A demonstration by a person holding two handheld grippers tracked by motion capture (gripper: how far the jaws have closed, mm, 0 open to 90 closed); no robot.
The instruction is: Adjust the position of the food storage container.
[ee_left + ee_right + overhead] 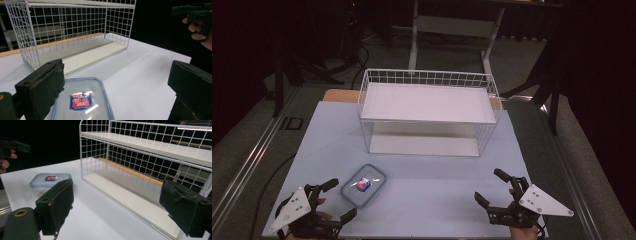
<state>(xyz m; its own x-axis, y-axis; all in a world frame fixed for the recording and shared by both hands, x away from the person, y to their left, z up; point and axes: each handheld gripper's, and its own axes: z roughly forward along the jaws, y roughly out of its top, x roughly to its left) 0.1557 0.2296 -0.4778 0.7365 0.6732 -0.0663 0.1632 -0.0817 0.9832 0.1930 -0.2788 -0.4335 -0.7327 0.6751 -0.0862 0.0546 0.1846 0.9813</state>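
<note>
left gripper (332, 200) jaws gaping, empty | clear lidded plastic box with blue label (363, 185) lying on pale counter (437, 185) at its 1 o'clock, nearer | right gripper (492, 187) spreading wide, well apart

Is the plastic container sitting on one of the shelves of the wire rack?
No. In the high view the plastic container sits on the table in front of the wire rack, near the left gripper.
</note>
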